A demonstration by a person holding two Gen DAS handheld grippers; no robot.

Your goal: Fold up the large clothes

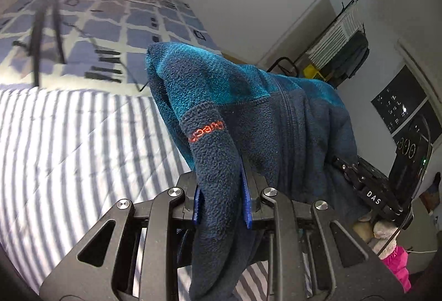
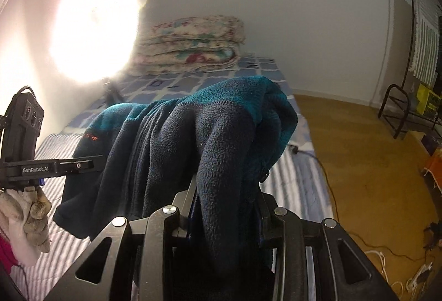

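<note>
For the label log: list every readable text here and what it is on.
"DAS": on the right gripper, seen from the left wrist.
"GenRobot.AI": on the left gripper, seen from the right wrist.
Orange embroidery on the fleece: upside down, not legible.

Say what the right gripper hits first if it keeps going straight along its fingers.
The fleece jacket it already clamps bunches ahead of the right gripper. Beyond that, probably the striped bedding; depth is unclear.
</note>
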